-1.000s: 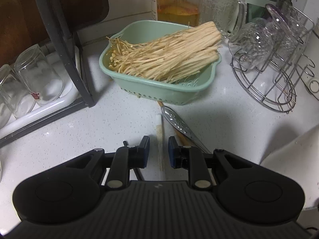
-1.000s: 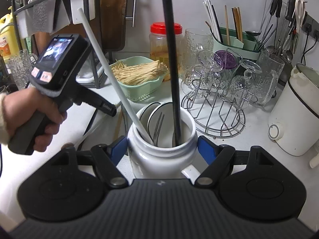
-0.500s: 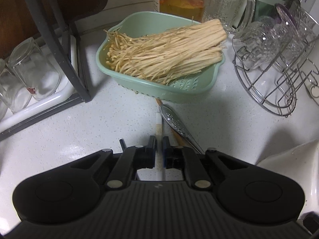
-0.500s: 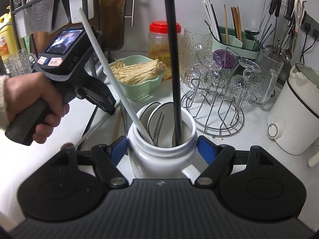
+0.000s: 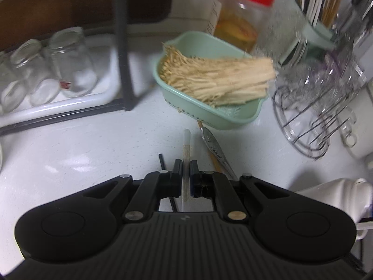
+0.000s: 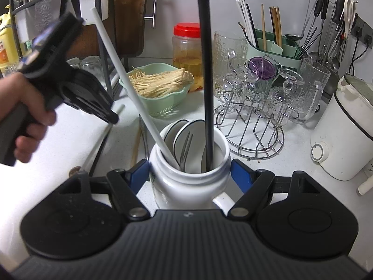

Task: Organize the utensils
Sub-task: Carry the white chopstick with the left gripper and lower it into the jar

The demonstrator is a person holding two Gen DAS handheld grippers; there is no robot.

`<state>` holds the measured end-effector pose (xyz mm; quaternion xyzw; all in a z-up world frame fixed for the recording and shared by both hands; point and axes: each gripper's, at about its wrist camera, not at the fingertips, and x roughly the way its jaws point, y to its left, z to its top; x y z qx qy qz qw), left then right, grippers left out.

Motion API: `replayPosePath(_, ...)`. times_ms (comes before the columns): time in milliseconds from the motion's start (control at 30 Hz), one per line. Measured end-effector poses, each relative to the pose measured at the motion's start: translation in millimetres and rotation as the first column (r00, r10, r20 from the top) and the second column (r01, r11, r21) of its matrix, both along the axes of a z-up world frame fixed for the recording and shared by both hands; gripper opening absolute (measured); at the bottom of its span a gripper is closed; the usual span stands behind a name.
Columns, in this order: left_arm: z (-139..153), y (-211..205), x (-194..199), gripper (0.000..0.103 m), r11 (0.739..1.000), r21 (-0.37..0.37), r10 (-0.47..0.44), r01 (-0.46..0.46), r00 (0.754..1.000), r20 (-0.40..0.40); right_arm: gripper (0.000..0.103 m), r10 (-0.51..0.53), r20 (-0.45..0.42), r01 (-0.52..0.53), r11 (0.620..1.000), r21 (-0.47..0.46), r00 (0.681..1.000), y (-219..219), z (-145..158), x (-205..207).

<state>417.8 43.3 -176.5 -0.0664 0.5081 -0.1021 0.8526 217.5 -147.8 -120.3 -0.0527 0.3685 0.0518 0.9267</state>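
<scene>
Left wrist view: the left gripper (image 5: 186,166) is clamped on one white chopstick (image 5: 186,147), its jaws having just closed on it. The stick runs forward between the pads, tip towards the basket (image 5: 223,119) of mushrooms. The grip sits partway along the stick, probably so it can be carried end-down into a holder. On the counter (image 5: 93,149) beside it lie one metal spoon (image 5: 215,148), one thin black stick (image 5: 161,159) and a brownish stick, mostly hidden under the spoon. Three upturned glasses (image 5: 70,63) stand on the rack at left (a fourth may be cut off at the edge).

Right wrist view: the right gripper (image 6: 190,175) is closed on the white jar (image 6: 188,182), a pad on each side, evidently to steady it while utensils go in. The jar holds one white chopstick (image 6: 130,86), one black chopstick (image 6: 206,77), one fork (image 6: 185,148) and two or three spoons (overlap prevents a firm count). The left gripper (image 6: 112,117) is blurred at left, the held stick slanting below it, apart from the jar.
</scene>
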Motion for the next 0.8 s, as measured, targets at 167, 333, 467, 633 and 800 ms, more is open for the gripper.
replayPosePath(167,27,11,-20,0.007,0.998,-0.068,0.01,-0.007,0.999,0.041,0.079,-0.007,-0.023,0.007,1.0,0.007,1.0,-1,1,3)
replayPosePath(333,57,19,-47,0.007,0.991,-0.128,0.037,-0.024,0.994,0.104,0.079,0.001,-0.03,-0.001,1.0,0.002,1.0,-1,1,5)
replayPosePath(467,78,26,-72,0.007,0.985,-0.171,0.062,-0.036,0.987,0.147,0.079,0.019,-0.026,-0.019,1.0,-0.005,0.999,-1,0,4)
replayPosePath(633,100,29,-103,0.007,0.975,-0.213,0.101,-0.059,0.976,0.192,0.079,0.046,-0.016,-0.046,0.999,-0.018,0.999,-1,0,2)
replayPosePath(800,115,28,-134,0.007,0.967,-0.239,0.131,-0.083,0.972,0.193,0.08,0.088,-0.001,-0.088,0.996,-0.018,0.996,-5,-2,0)
